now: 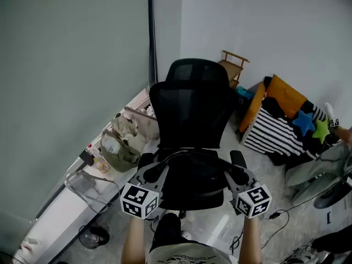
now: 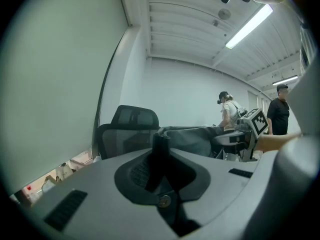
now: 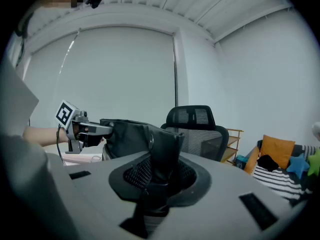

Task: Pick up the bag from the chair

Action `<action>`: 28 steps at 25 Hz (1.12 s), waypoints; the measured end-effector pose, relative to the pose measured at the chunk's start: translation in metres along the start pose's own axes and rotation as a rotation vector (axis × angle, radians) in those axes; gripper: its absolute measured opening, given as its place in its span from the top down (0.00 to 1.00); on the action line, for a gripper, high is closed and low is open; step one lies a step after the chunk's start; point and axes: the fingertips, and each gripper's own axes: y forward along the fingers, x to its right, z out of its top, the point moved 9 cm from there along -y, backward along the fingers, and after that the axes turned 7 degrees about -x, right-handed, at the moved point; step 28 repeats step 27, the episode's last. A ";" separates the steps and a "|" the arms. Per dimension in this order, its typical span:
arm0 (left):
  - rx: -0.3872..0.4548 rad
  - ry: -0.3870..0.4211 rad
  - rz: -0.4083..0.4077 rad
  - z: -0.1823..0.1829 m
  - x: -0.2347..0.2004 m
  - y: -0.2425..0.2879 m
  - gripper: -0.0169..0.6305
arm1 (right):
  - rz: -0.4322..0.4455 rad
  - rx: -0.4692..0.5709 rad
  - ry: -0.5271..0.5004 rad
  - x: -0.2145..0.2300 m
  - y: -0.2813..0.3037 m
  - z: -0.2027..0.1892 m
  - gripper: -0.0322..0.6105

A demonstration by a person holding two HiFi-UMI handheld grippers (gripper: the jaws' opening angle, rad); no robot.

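A black bag (image 1: 193, 181) hangs between my two grippers, over the seat of a black office chair (image 1: 192, 106). My left gripper (image 1: 155, 171) is shut on the bag's left strap, and my right gripper (image 1: 237, 175) is shut on its right side. In the left gripper view the jaws (image 2: 159, 150) pinch a black strap; the bag (image 2: 192, 139) stretches across to the right gripper (image 2: 251, 129). In the right gripper view the jaws (image 3: 162, 156) clamp black fabric, with the bag (image 3: 127, 139) running to the left gripper (image 3: 82, 129). The seat is hidden under the bag.
A tote of soft things (image 1: 122, 144) and a wire basket (image 1: 88, 187) stand along the white ledge (image 1: 60, 210) at left. Striped and orange cushions (image 1: 280, 120) lie at right, a small wooden shelf (image 1: 234, 65) behind the chair, cables (image 1: 275, 216) on the floor. Two people (image 2: 230, 111) stand farther off.
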 end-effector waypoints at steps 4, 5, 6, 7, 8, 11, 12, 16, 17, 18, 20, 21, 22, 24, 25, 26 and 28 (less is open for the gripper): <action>0.001 0.005 0.001 -0.001 0.006 0.000 0.91 | -0.003 0.006 0.002 0.002 -0.005 -0.003 0.81; 0.002 0.005 0.001 -0.001 0.008 -0.001 0.91 | -0.004 0.008 0.001 0.001 -0.007 -0.004 0.81; 0.004 0.005 0.001 -0.002 0.009 -0.001 0.91 | -0.003 0.009 0.000 0.001 -0.008 -0.005 0.81; 0.004 0.006 0.001 -0.002 0.010 -0.002 0.91 | -0.003 0.010 0.000 0.001 -0.008 -0.005 0.81; 0.004 0.006 0.001 -0.002 0.010 -0.002 0.91 | -0.001 0.010 -0.001 0.001 -0.009 -0.005 0.81; 0.001 0.007 0.000 0.001 0.009 -0.001 0.91 | -0.001 0.010 -0.003 0.003 -0.008 -0.003 0.81; -0.001 0.009 -0.001 0.001 0.009 0.000 0.91 | -0.001 0.010 -0.002 0.004 -0.008 -0.002 0.81; -0.004 0.015 -0.002 0.001 0.011 0.004 0.91 | -0.001 0.009 0.006 0.007 -0.009 -0.005 0.81; -0.004 0.016 -0.004 0.001 0.012 0.004 0.91 | -0.002 0.009 0.007 0.007 -0.009 -0.005 0.81; -0.005 0.016 -0.005 0.002 0.011 0.005 0.91 | -0.004 0.009 0.007 0.007 -0.009 -0.005 0.81; -0.005 0.016 -0.006 0.003 0.011 0.005 0.91 | -0.005 0.009 0.005 0.008 -0.009 -0.003 0.81; -0.005 0.016 -0.007 0.004 0.011 0.005 0.91 | -0.006 0.009 0.005 0.008 -0.010 -0.003 0.81; -0.005 0.016 -0.008 0.004 0.012 0.006 0.91 | -0.006 0.010 0.005 0.009 -0.010 -0.003 0.81; -0.005 0.014 -0.009 0.004 0.013 0.006 0.91 | -0.007 0.011 0.006 0.010 -0.011 -0.003 0.81; -0.005 0.013 -0.009 0.003 0.013 0.007 0.91 | -0.007 0.011 0.006 0.010 -0.012 -0.003 0.81; -0.005 0.013 -0.008 0.003 0.014 0.007 0.91 | -0.007 0.011 0.007 0.011 -0.012 -0.003 0.81; -0.005 0.012 -0.008 0.003 0.014 0.008 0.91 | -0.008 0.011 0.007 0.011 -0.011 -0.003 0.81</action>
